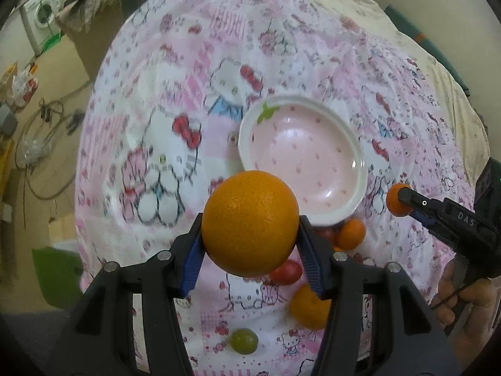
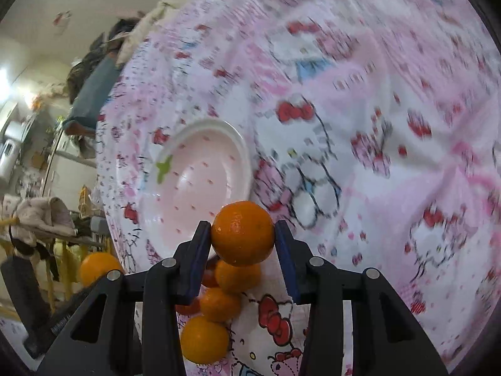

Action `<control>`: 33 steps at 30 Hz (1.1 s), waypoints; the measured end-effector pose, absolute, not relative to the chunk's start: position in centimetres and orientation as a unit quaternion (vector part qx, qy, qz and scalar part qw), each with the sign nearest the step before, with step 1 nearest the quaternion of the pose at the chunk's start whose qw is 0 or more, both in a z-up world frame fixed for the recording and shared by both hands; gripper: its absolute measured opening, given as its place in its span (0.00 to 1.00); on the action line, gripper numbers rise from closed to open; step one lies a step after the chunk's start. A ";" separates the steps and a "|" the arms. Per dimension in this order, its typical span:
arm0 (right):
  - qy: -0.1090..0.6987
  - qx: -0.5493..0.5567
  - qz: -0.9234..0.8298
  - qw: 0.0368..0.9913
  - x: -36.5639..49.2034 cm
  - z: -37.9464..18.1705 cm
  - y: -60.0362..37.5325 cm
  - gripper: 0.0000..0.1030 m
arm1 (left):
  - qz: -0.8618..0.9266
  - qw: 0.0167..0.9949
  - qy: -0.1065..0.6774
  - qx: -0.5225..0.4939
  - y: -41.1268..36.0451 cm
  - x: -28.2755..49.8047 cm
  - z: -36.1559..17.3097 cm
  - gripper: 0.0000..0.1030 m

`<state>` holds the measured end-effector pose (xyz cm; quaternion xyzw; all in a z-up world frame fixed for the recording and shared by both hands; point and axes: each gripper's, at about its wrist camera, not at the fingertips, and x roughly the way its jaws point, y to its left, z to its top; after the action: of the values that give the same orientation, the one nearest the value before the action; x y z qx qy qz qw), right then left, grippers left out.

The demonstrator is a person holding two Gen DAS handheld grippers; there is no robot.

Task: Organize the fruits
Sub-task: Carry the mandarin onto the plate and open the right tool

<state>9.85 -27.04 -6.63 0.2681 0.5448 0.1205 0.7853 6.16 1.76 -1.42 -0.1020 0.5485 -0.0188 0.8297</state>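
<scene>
My left gripper (image 1: 250, 235) is shut on a big orange (image 1: 250, 223) and holds it above the cloth, just in front of the empty pink plate (image 1: 347, 144). My right gripper (image 2: 242, 235) is shut on a small tangerine (image 2: 242, 233), held near the plate's (image 2: 238, 144) edge. In the left wrist view the right gripper (image 1: 397, 202) with its tangerine (image 1: 393, 202) is at the right. On the cloth lie loose tangerines (image 1: 351, 234) (image 1: 308, 308), a red tomato (image 1: 286, 272) and a green grape (image 1: 244, 341). Several tangerines (image 2: 219, 304) also lie below my right gripper.
A pink cartoon-print cloth (image 1: 162, 144) covers the surface. Past its left edge is the floor with cables (image 1: 37, 144) and a washing machine (image 1: 42, 15). Clothes and clutter (image 2: 43, 219) hang at the left of the right wrist view.
</scene>
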 end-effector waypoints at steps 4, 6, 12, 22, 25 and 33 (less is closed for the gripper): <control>0.526 0.242 0.149 0.802 11.2 -4.6 -25.8 0.42 | -0.024 0.836 0.544 -0.072 1.2 8.3 -0.3 0.50; 0.520 0.230 0.157 0.807 12.3 -4.1 -25.3 0.42 | -0.028 0.836 0.544 -0.062 1.0 9.5 0.0 0.50; 0.532 0.194 0.173 0.806 16.0 -5.2 -23.5 0.42 | -0.024 0.842 0.538 -0.036 0.8 12.8 -0.8 0.50; 0.541 0.017 0.188 0.820 21.1 -9.4 -16.7 0.42 | -0.001 0.840 0.542 -0.029 2.6 14.0 -2.9 0.50; 0.544 -0.001 0.195 0.816 22.0 -10.4 -15.6 0.42 | 0.006 0.834 0.550 -0.039 3.4 14.1 -3.4 0.50; 0.546 0.006 0.206 0.812 22.7 -11.5 -15.3 0.48 | -0.004 0.832 0.553 -0.050 3.3 14.2 -3.4 0.50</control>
<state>22.65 -15.32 -11.48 0.0057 0.5458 0.2059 0.8122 14.24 3.31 -3.38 -0.0503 0.5527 -0.0043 0.8319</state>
